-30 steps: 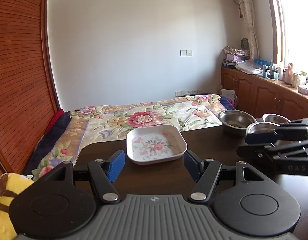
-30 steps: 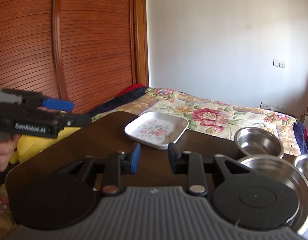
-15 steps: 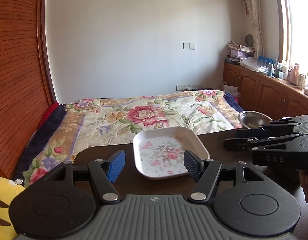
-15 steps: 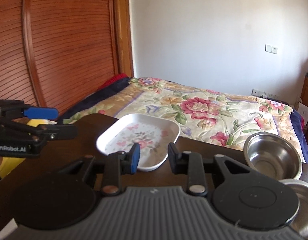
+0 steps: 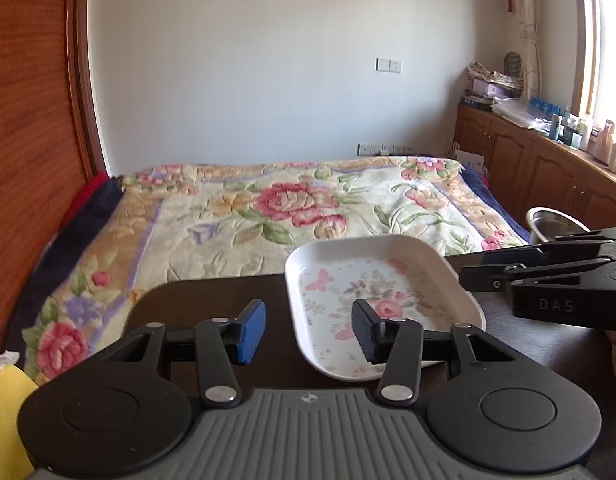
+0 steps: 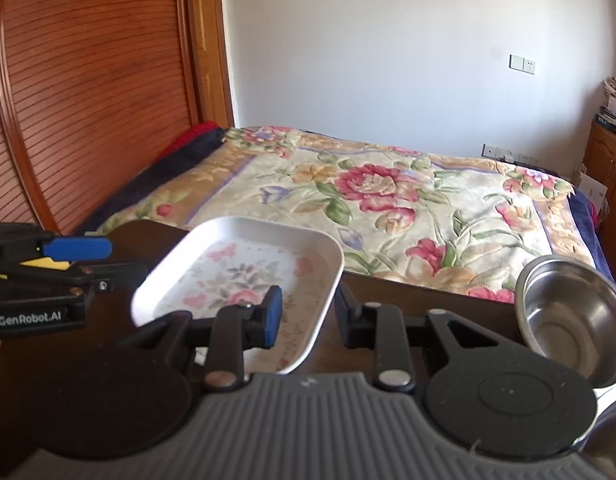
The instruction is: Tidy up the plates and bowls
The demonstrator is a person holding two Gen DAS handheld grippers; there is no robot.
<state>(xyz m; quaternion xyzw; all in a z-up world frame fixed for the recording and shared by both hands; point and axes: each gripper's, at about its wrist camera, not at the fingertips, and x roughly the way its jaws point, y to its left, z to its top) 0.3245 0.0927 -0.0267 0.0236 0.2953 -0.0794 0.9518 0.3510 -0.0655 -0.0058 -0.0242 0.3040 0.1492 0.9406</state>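
Note:
A white rectangular plate [image 5: 371, 284] with a pink flower print lies on the dark wooden table [image 5: 212, 292]. My left gripper [image 5: 308, 334] is open and straddles the plate's near left rim, with the black pad over the inside and the blue pad outside. In the right wrist view my right gripper [image 6: 308, 316] is open too, and the right rim of the plate [image 6: 244, 268] runs between its fingers. A steel bowl [image 6: 567, 316] stands on the table to the right, and its edge [image 5: 551, 222] shows behind the right gripper's body in the left wrist view.
A bed with a flowered quilt [image 5: 292, 204] lies just past the table's far edge. A slatted wooden wardrobe [image 6: 88, 100] stands on the left and low cabinets [image 5: 547, 176] on the right. A yellow cushion [image 5: 4, 400] shows at the lower left.
Both grippers have moved forward to the plate and now straddle its left and right rims. The left fingers have drawn a little closer together. The plate has not moved.

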